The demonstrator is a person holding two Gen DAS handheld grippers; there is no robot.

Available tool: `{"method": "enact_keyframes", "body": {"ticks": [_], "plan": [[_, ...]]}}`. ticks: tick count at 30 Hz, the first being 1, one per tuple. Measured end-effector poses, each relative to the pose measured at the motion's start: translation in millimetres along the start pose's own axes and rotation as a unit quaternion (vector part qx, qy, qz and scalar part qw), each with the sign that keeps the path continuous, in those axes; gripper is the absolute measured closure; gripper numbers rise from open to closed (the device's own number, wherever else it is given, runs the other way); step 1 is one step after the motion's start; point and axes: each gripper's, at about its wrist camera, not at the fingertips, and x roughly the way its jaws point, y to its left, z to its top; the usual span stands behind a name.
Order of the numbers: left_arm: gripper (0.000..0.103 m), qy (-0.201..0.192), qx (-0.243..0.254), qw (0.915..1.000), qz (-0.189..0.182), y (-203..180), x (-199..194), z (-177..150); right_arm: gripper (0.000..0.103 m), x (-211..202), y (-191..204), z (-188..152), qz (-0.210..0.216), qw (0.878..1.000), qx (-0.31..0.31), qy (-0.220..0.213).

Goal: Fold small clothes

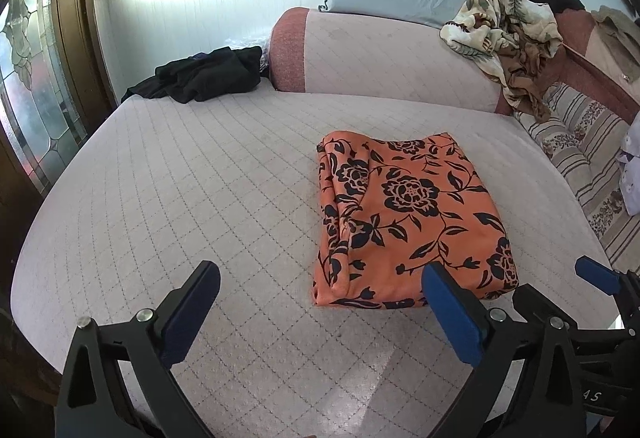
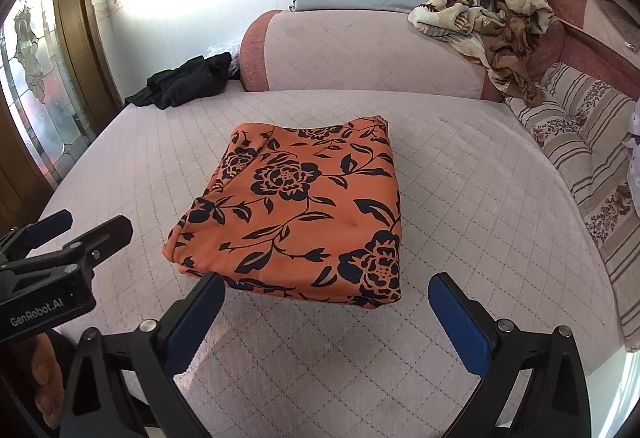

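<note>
The orange floral cloth [image 1: 408, 218] lies folded into a thick, roughly square packet on the quilted bed [image 1: 180, 198], flat and free of both tongs. It looks like thin, soft fabric: light, limp, likely to sag and slide open if lifted by one layer. The loose edges stack along its left side, where rolled folds show, so a safe hold probably takes all layers at a corner or along the near edge, one pair of tongs at each end.

The left tongs [image 1: 320, 286] stand wide and hold nothing; the cloth sits ahead and to their right, its near edge just behind the right finger. The right tongs [image 2: 326, 294] are also wide and hold nothing, and the cloth [image 2: 304, 214] lies straight ahead, its near edge just beyond the fingertips, not between them.
</note>
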Motion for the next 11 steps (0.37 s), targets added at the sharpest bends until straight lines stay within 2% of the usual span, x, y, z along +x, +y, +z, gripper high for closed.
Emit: {"method": "enact_keyframes", "body": {"ticks": [11], "plan": [[0.0, -0.011, 0.005, 0.9999, -0.007, -3.7, 2.9, 6.7, 0.0, 7.7, -1.3, 8.8, -0.002, 1.0, 0.004, -0.003]]}}
